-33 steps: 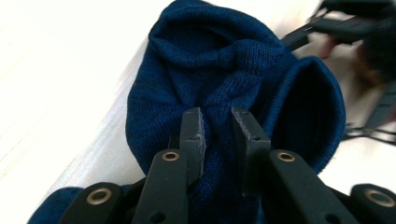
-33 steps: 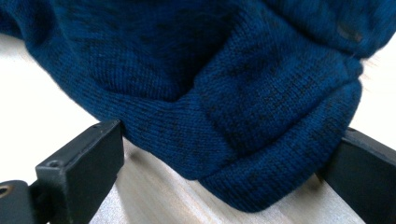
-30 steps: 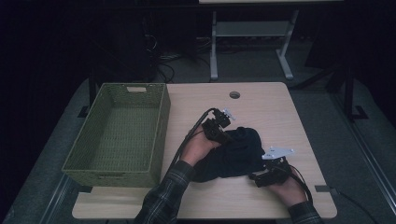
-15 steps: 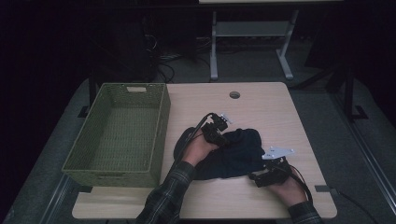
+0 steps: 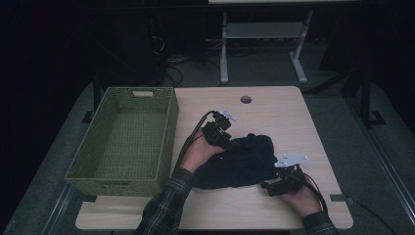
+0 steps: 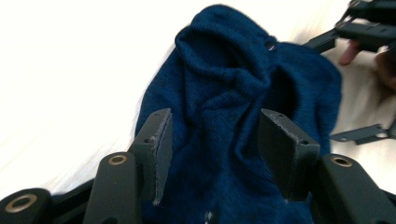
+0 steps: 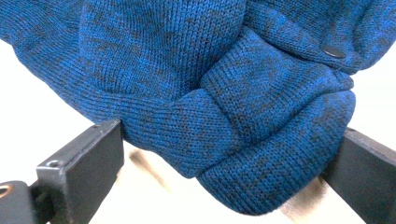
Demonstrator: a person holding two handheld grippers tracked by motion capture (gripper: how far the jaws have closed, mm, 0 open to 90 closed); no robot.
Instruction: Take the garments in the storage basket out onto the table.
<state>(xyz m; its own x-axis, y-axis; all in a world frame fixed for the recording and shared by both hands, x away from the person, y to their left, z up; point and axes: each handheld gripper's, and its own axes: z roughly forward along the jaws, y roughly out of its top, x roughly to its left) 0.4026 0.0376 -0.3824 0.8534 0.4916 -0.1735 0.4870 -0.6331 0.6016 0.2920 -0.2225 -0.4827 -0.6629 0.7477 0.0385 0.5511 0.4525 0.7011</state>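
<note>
A dark blue knit sweater (image 5: 244, 161) lies crumpled on the wooden table (image 5: 274, 107). My left gripper (image 5: 232, 143) hovers over its upper left part. In the left gripper view its jaws have just been opening, and the left gripper (image 6: 215, 126) now stands open, with the sweater (image 6: 233, 79) lying loose below and between the jaws. My right gripper (image 5: 268, 186) sits at the garment's lower right edge. In the right gripper view a folded ribbed hem of the sweater (image 7: 187, 56) lies between the widely spread jaws of the right gripper (image 7: 231, 135) and looks unsqueezed.
A green woven basket (image 5: 122, 93) with nothing in it stands at the table's left side, close to my left forearm. A round cable hole (image 5: 245, 99) is at the table's far middle. Dark floor and a desk frame lie beyond the far edge.
The left gripper's jaws have spread apart and let the sweater's fold drop, and that hand has shifted slightly left. The right gripper has stayed put.
</note>
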